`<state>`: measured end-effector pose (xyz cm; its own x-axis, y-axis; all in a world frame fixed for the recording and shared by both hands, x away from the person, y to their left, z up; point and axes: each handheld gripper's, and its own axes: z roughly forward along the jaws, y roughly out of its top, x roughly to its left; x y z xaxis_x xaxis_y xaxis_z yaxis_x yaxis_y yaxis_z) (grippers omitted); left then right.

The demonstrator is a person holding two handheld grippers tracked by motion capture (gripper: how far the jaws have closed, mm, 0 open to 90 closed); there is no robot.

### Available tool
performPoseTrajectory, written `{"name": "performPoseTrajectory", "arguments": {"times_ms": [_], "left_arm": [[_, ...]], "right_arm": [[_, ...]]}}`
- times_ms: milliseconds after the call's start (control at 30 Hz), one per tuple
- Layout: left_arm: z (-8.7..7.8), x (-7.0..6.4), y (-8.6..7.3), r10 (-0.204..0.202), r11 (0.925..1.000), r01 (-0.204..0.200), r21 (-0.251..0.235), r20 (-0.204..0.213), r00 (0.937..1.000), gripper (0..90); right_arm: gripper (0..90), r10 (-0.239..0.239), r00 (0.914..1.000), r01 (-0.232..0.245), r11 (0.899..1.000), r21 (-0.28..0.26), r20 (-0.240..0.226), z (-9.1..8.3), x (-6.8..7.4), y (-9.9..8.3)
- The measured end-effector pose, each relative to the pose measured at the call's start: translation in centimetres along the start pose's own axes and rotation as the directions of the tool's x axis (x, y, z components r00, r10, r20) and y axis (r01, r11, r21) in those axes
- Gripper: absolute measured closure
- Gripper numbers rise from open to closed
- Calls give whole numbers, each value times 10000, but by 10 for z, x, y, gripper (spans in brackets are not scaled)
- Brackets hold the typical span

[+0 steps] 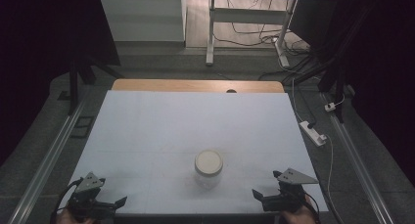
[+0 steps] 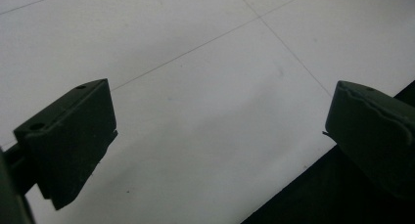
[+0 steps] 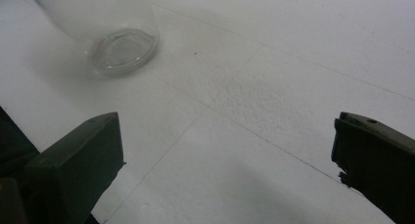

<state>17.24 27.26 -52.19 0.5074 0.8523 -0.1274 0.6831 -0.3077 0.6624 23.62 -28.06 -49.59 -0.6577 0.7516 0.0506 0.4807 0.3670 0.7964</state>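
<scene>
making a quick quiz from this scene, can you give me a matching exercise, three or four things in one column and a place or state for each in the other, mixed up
Things:
1. glass jar
2. jar lid
3. left gripper
4. right gripper

Places or states:
A. open, at the near left corner of the white table
B. clear, upright near the middle of the table's near edge
C. open, at the near right corner
D. pale and round, sitting on top of the jar

Pairs: 1-B, 2-D, 3-A, 4-C
</scene>
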Motion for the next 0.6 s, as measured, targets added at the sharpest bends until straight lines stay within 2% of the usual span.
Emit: {"name": "performPoseTrajectory", "arguments": {"times_ms": [333, 600], "left_arm": [[-1, 2, 0, -68, 9997, 72, -216, 165, 9998, 0], [-1, 3, 0, 45, 9993, -33, -378, 318, 9995, 0]], "right_arm": [[0, 55, 10000, -54, 9998, 194, -73, 2, -1, 1], [0, 60, 9999, -57, 9996, 286, -116, 3, -1, 1]]}}
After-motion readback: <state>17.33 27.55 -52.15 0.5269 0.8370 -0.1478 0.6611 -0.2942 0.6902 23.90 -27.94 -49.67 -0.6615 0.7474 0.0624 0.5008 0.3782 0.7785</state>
